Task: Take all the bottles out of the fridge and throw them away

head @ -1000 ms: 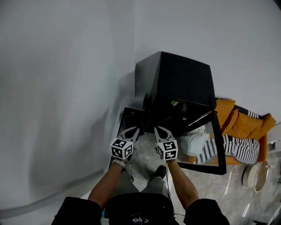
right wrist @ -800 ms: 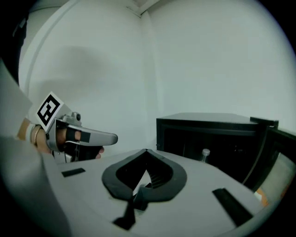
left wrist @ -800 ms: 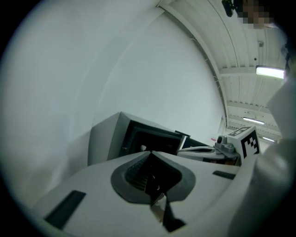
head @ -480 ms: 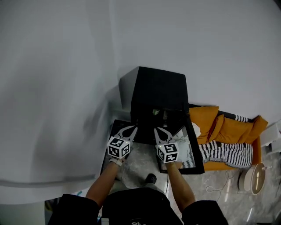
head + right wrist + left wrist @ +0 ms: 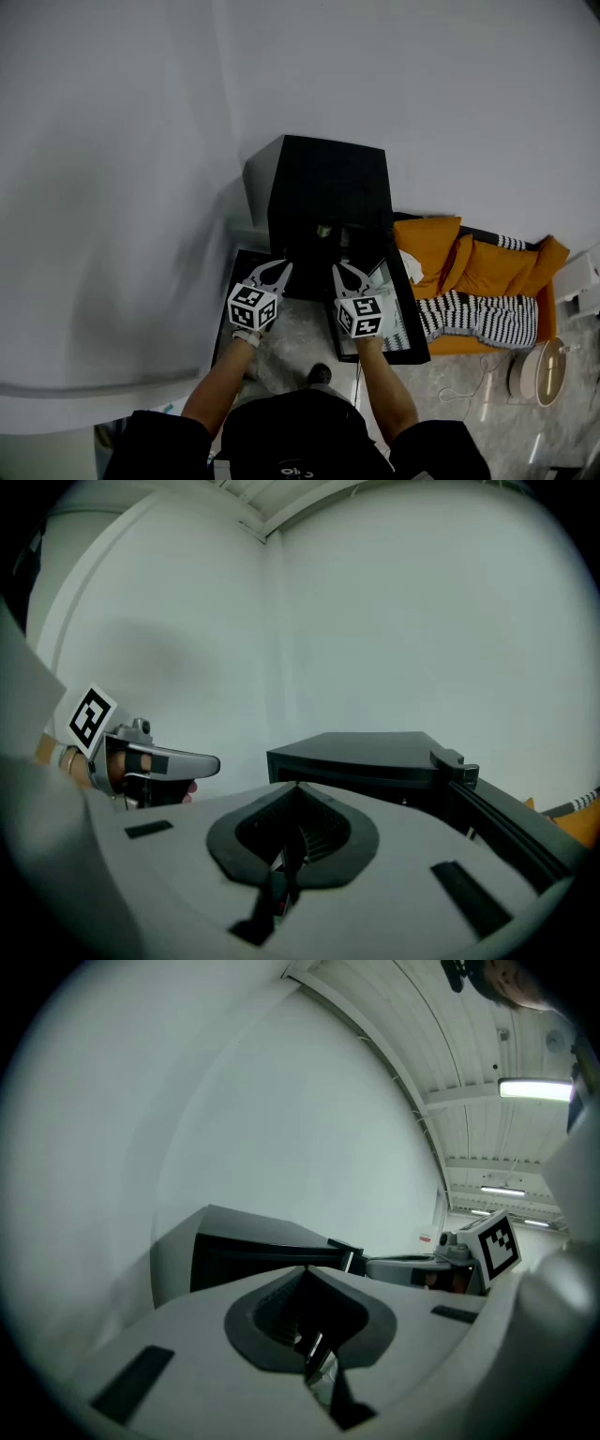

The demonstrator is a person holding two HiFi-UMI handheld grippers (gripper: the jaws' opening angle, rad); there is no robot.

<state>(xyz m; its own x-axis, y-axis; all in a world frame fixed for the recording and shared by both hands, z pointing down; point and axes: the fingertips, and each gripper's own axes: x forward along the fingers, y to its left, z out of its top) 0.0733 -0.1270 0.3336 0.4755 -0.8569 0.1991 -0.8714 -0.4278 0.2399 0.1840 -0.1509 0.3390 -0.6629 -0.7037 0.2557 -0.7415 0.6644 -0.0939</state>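
A black fridge (image 5: pixel 328 183) stands against the white wall, and its glass door (image 5: pixel 405 323) hangs open to the right. A small greenish thing (image 5: pixel 323 231) shows in the dark interior; I cannot tell if it is a bottle. My left gripper (image 5: pixel 274 268) and right gripper (image 5: pixel 349 272) hover side by side in front of the opening, both shut and empty. In the left gripper view the jaws (image 5: pixel 305 1269) meet before the fridge (image 5: pixel 248 1241). The right gripper (image 5: pixel 298 787) likewise points at the fridge (image 5: pixel 366 752).
An orange cushion (image 5: pixel 469 262) with a striped cloth (image 5: pixel 478 319) lies right of the fridge. A round white device (image 5: pixel 536 370) sits on the marble floor. A dark frame (image 5: pixel 228 314) lies left of the fridge. The person's foot (image 5: pixel 321 375) is below the grippers.
The view has drawn back from the fridge, which now looks smaller. Both grippers have lifted and still point at it, shut throughout.
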